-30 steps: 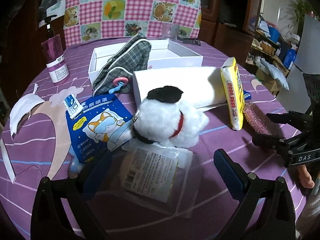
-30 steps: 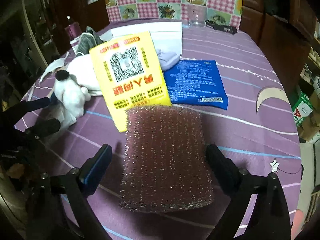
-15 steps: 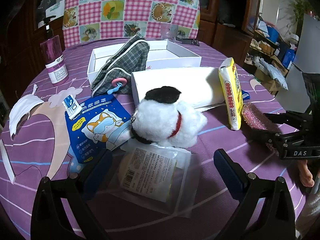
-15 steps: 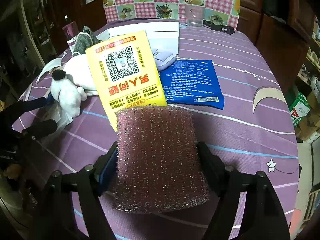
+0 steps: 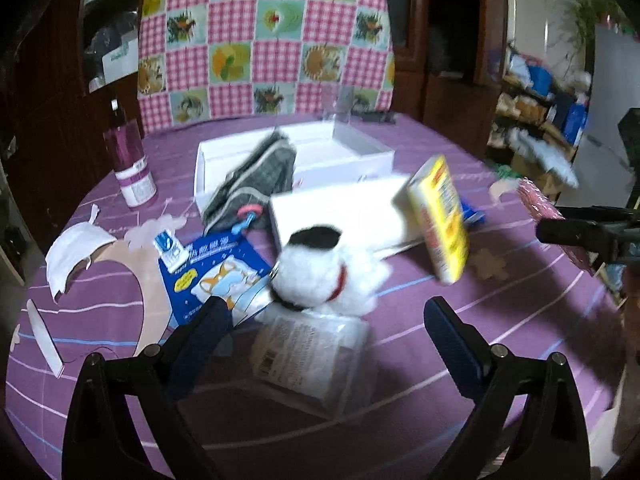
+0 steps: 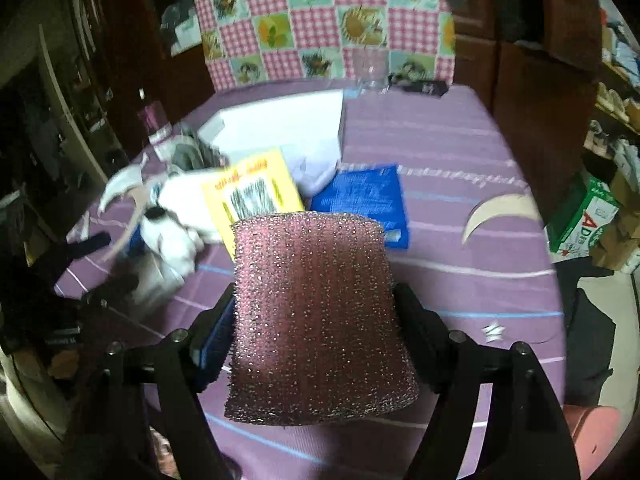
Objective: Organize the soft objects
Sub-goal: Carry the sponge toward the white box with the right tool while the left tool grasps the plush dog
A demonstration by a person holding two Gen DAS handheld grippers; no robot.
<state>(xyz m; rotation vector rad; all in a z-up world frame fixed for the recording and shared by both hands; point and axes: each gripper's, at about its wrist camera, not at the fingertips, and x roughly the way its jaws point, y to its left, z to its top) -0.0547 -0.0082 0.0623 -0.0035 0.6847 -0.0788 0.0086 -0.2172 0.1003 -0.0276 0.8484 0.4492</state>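
1. The right gripper (image 6: 314, 320) squeezes a sparkly pink sponge (image 6: 316, 312) between its two fingers, in the lower middle of the right wrist view.
2. The sponge is lifted above the purple tablecloth (image 6: 460, 152).
3. In the left wrist view the same sponge (image 5: 538, 204) peeks out at the right edge.
4. The left gripper (image 5: 324, 328) is spread wide, with nothing in it, at the bottom of its frame.
5. Just past its fingers lies a clear plastic packet (image 5: 308, 350).
6. A white plush dog (image 5: 324, 272) with a black ear sits in the middle, touching that packet.
7. A yellow pack (image 5: 440, 220) leans to the right of the dog.
8. A plaid pouch (image 5: 256, 180) rests against an open white box (image 5: 360, 152) above the middle.
9. A blue eye mask packet (image 5: 216, 276) lies left of the dog.
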